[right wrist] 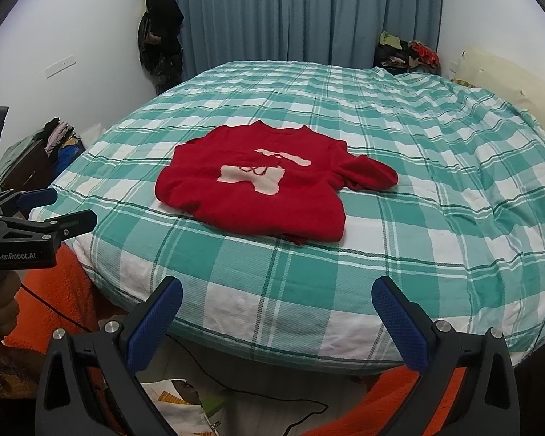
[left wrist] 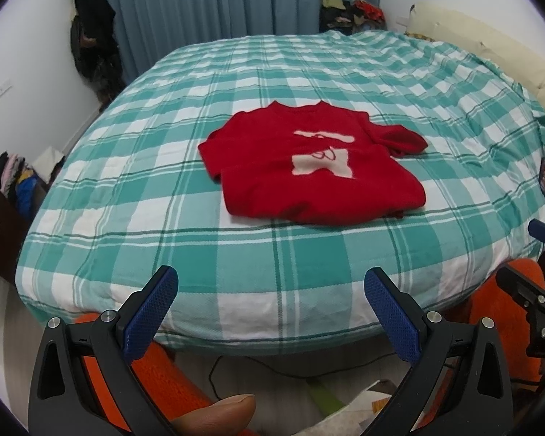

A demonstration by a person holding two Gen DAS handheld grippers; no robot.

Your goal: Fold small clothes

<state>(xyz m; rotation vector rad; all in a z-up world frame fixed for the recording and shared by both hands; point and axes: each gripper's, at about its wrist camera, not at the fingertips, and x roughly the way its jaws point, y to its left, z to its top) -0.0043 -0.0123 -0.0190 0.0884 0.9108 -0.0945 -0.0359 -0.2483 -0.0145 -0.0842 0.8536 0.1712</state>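
A small red sweater with a white patch on its chest lies on the bed, its lower part folded up, one sleeve sticking out to the right. It also shows in the right wrist view. My left gripper is open and empty, held back over the bed's near edge. My right gripper is open and empty too, at the near edge. The left gripper also shows at the left of the right wrist view, apart from the sweater.
The bed has a teal and white checked cover. Clothes piles lie at the left and the far corner. Blue curtains hang behind. A pillow lies at the right. An orange blanket lies below.
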